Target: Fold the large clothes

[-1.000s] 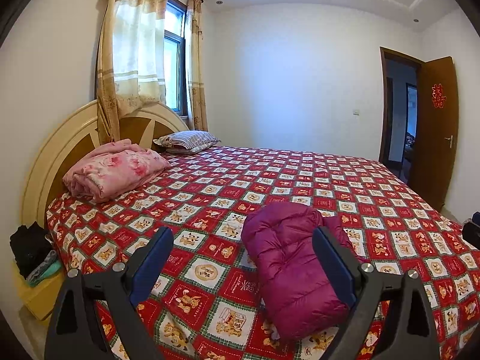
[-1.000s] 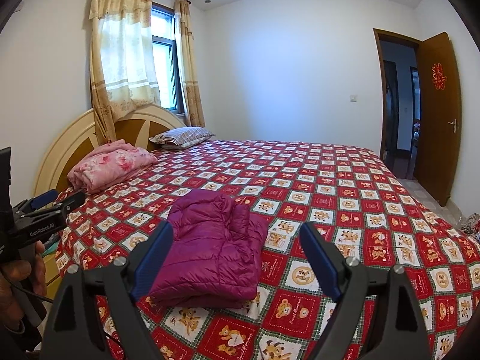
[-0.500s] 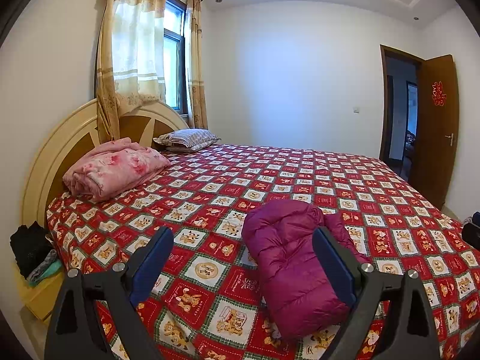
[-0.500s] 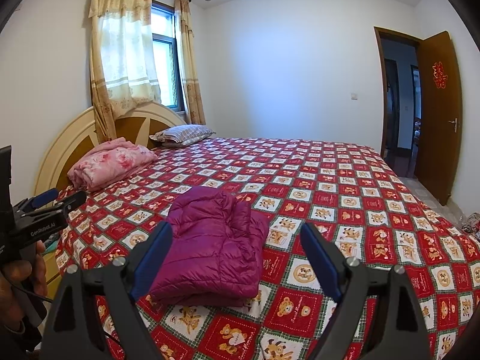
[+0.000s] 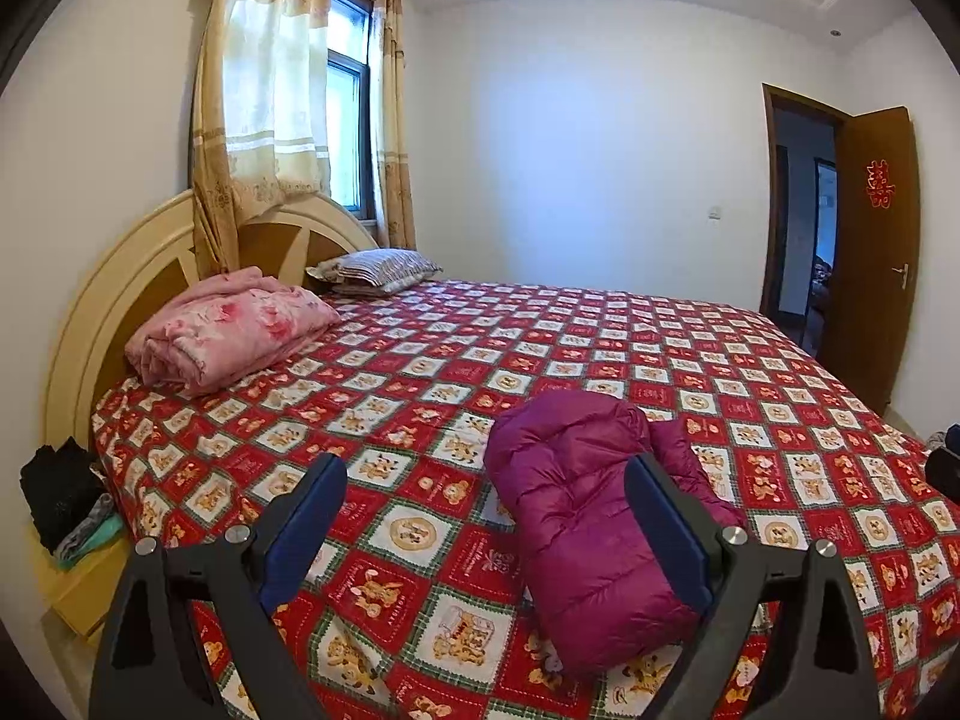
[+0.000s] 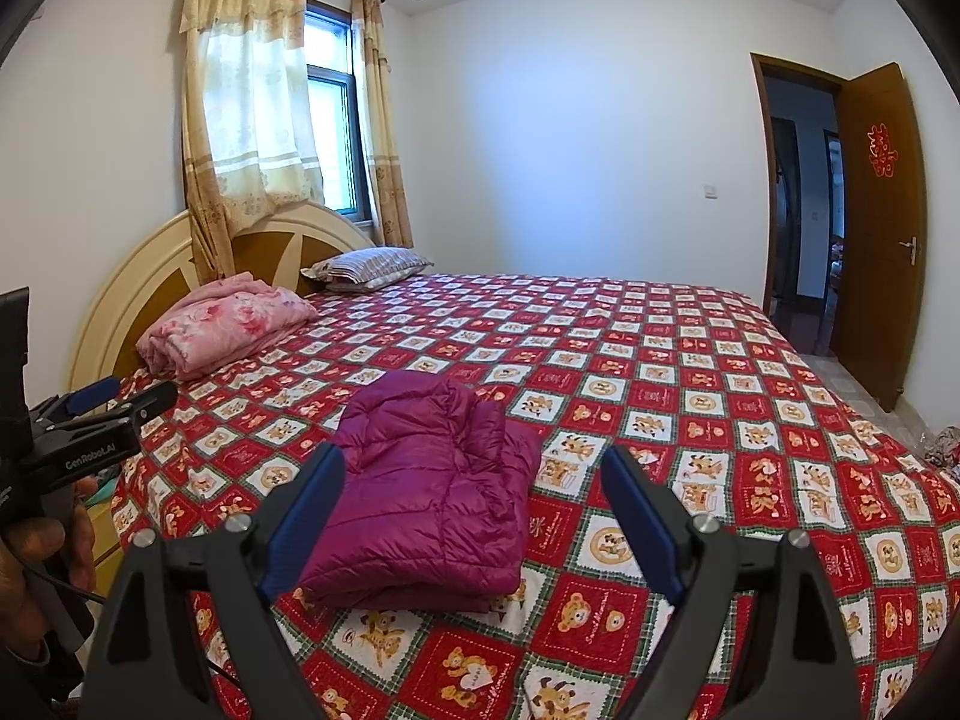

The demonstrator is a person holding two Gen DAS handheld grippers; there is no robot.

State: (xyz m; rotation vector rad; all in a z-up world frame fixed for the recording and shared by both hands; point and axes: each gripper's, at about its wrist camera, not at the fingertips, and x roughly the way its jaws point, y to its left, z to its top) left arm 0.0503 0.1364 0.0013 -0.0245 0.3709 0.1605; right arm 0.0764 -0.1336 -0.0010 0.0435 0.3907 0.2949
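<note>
A magenta quilted puffer jacket [image 5: 588, 516] lies folded into a compact bundle on the red patterned bedspread [image 5: 540, 348], close to the bed's near edge. In the right wrist view the same jacket [image 6: 426, 486] sits just ahead of my fingers. My left gripper [image 5: 486, 480] is open, held above the bed with nothing between its blue pads; the jacket lies ahead and to the right. My right gripper [image 6: 471, 474] is open too and holds nothing. The left gripper [image 6: 111, 399] also shows at the left edge of the right wrist view, held by a hand [image 6: 36, 576].
A folded pink floral blanket [image 5: 228, 327] and a striped pillow [image 5: 378, 267] lie by the cream headboard [image 5: 120, 288]. Dark clothes [image 5: 60, 495] are piled on a low stand left of the bed. An open wooden door [image 5: 873, 252] stands at the right.
</note>
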